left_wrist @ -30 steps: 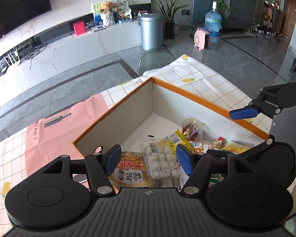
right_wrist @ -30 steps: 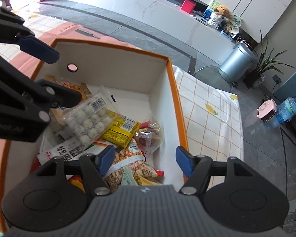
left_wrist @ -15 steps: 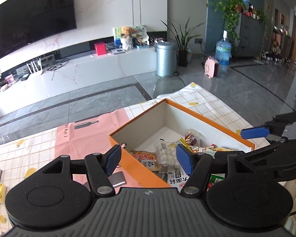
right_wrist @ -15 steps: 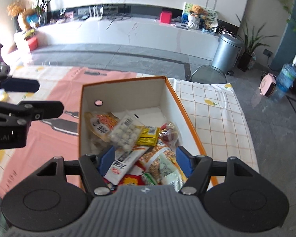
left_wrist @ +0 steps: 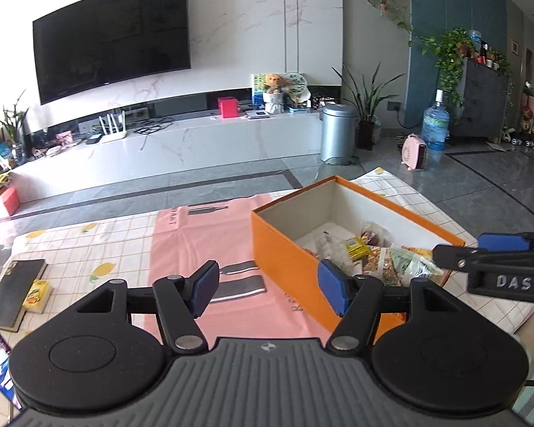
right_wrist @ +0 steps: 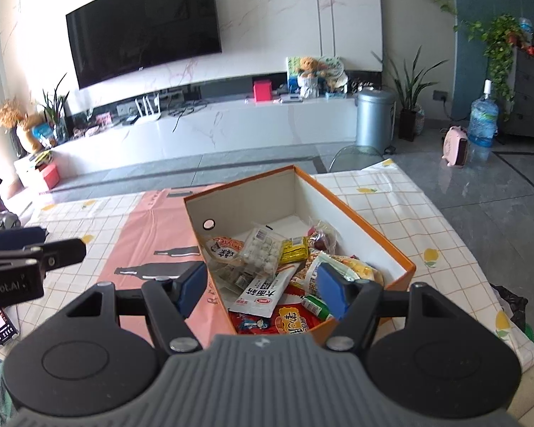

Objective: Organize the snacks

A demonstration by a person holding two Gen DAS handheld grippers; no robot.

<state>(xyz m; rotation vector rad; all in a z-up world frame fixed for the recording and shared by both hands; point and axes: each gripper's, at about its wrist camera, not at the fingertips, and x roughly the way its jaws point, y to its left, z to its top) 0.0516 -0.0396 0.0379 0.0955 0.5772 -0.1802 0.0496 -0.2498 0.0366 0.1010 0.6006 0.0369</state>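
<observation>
Snacks (right_wrist: 267, 270) heaped in box (right_wrist: 384, 235); both grippers (left_wrist: 267, 288) (right_wrist: 260, 290) released, empty. Advice: withdraw clear of the rim.

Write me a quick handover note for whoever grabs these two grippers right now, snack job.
Left gripper: open, empty, above the pink mat, left of the orange box.
Right gripper: open, empty, over the box's near end.
Snacks: piled loose in the box, among them a clear pack of white balls, a yellow packet and a long white packet.
Done: snacks are in the box.
Left: one small yellow packet lies out on the tablecloth by a dark book; check whether it belongs.
</observation>
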